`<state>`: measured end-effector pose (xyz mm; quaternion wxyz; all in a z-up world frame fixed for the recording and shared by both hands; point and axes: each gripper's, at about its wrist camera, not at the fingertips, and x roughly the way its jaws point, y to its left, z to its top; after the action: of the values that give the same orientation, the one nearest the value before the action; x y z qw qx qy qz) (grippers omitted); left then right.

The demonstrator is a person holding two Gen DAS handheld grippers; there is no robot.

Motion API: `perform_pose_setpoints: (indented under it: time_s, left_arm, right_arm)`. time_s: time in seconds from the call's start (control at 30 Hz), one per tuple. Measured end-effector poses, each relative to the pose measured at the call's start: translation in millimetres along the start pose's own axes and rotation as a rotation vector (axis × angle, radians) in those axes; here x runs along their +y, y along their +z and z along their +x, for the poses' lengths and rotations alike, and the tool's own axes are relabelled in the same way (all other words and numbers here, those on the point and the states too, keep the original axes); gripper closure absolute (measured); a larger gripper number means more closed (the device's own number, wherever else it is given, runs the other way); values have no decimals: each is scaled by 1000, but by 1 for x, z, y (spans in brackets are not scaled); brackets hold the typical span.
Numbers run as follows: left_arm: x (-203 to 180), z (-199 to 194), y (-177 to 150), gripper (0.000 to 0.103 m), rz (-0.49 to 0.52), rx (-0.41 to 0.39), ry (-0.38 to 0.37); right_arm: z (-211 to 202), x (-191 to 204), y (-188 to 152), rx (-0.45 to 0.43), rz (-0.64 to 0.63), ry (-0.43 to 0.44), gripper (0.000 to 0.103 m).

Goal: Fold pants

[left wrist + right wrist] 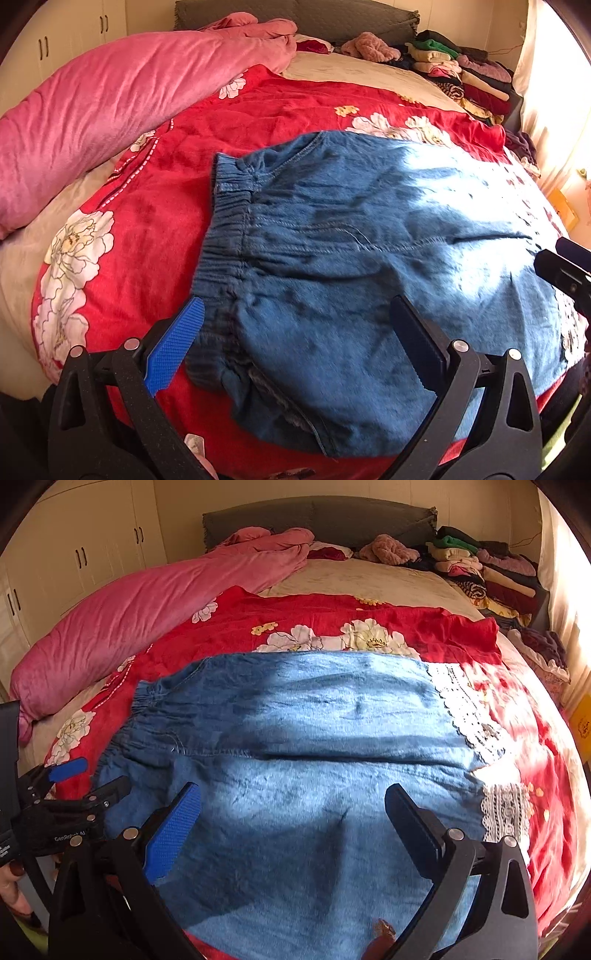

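Blue denim pants (351, 240) lie flat on the red floral blanket (155, 206), elastic waistband (225, 218) to the left and white lace hems (469, 716) to the right. The pants (295, 760) fill the right wrist view. My left gripper (295, 321) is open and empty, over the near waistband corner. My right gripper (293, 805) is open and empty, over the near pant leg. The left gripper (74, 775) also shows at the left edge of the right wrist view, and part of the right gripper (565, 273) at the right edge of the left wrist view.
A pink duvet (110, 103) lies rolled along the bed's left side. Stacks of folded clothes (480, 568) sit at the far right by the grey headboard (317, 517). Beige sheet (354, 579) shows beyond the blanket. White wardrobes (81, 554) stand at left.
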<state>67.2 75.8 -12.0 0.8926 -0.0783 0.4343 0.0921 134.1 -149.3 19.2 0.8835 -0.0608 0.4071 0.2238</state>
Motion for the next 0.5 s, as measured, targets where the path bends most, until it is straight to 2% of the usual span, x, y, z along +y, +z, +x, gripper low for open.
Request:
perform_pose_setpoints:
  time_s: [0.37, 0.5]
  left_arm:
    - [33, 29, 48, 9, -48, -5, 44]
    - [50, 52, 66, 9, -79, 55, 21]
  right_arm:
    - [63, 4, 57, 56, -20, 52, 4]
    - [82, 12, 78, 51, -72, 61, 4]
